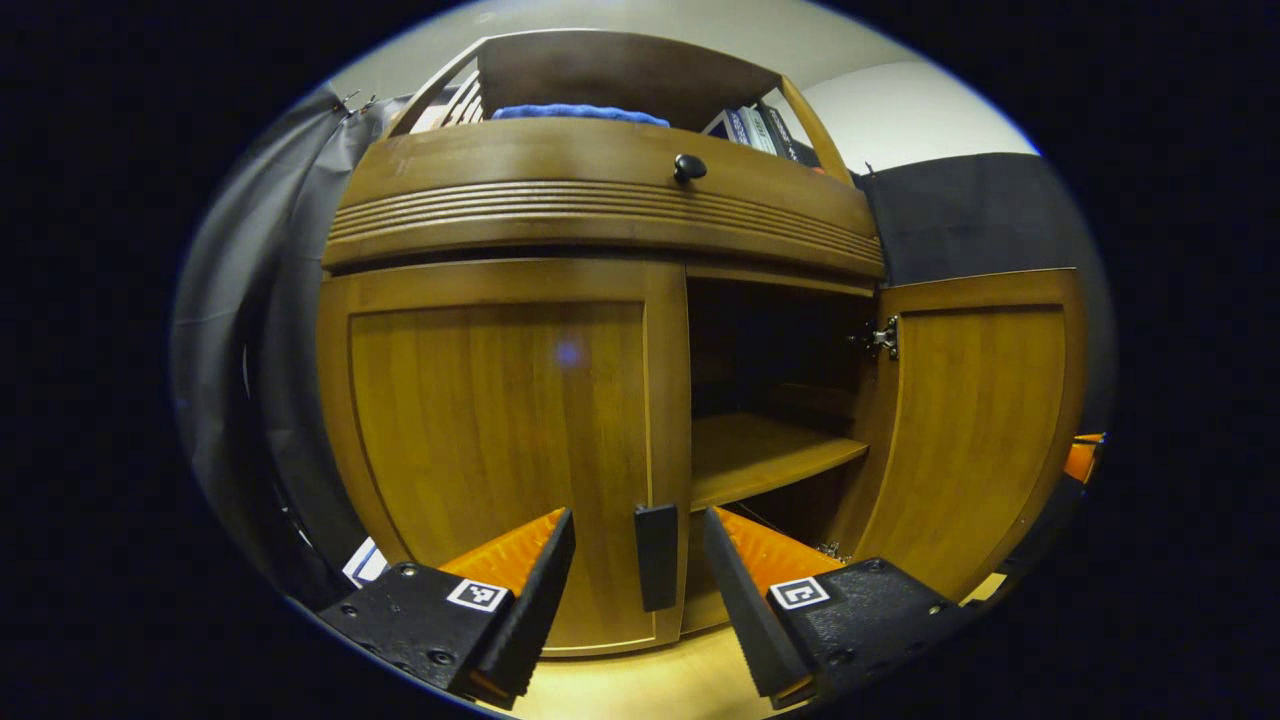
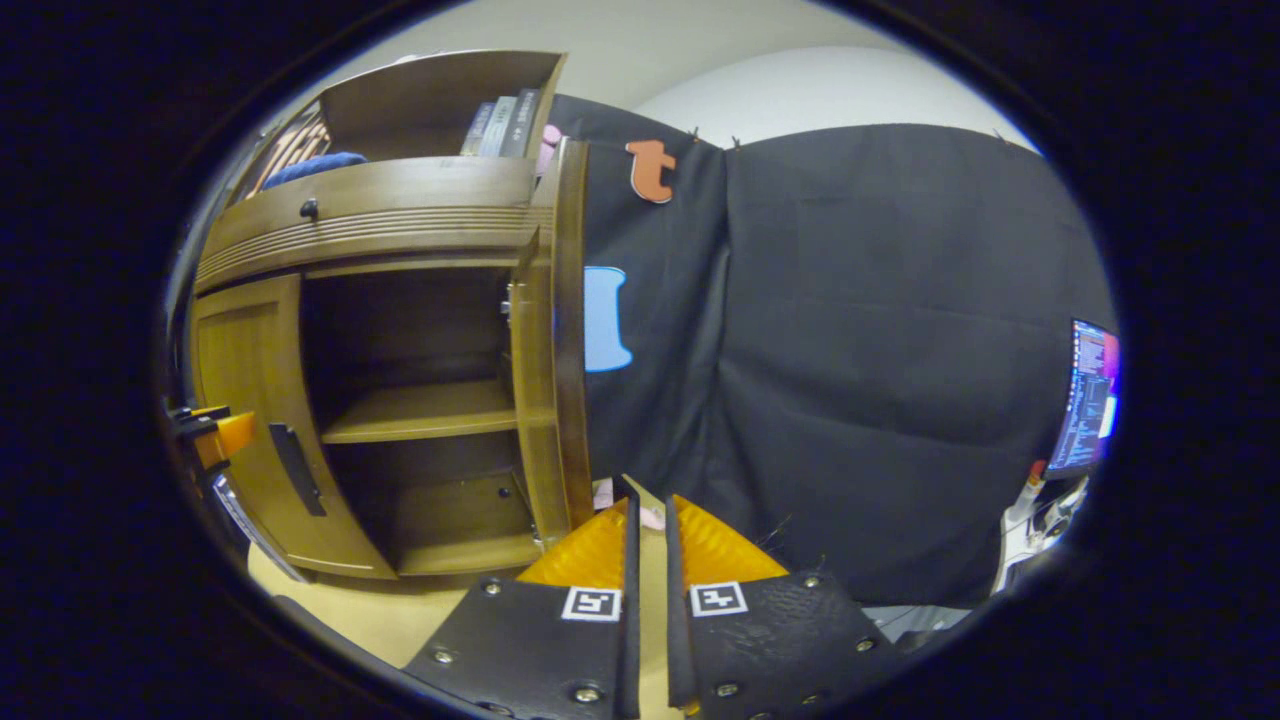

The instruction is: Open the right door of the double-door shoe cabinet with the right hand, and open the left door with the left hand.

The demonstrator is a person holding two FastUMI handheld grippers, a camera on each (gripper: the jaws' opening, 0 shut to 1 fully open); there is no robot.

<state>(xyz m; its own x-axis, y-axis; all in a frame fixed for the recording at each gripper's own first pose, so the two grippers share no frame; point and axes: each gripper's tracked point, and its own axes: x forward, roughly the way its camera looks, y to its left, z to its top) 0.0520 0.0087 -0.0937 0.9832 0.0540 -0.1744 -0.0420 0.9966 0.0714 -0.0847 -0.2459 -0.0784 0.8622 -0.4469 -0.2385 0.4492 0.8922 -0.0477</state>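
Left hand-held gripper point(image 1: 640, 575) spread wide; right hand-held gripper point(image 2: 647, 530) nearly closed, empty.

A folded blue cloth point(image 1: 580, 112) lies in the open top shelf at 12 o'clock in the left gripper view, with a row of upright books point(image 1: 752, 130) toward 1 o'clock. In the right gripper view a lit monitor point(image 2: 1092, 398) glows at 3 o'clock beside the black wall cloth point(image 2: 880, 350)

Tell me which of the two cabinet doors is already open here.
The right door is open: it is swung out on its hinge, baring the shelf inside. The left door is closed, its black handle between the open left gripper fingers.
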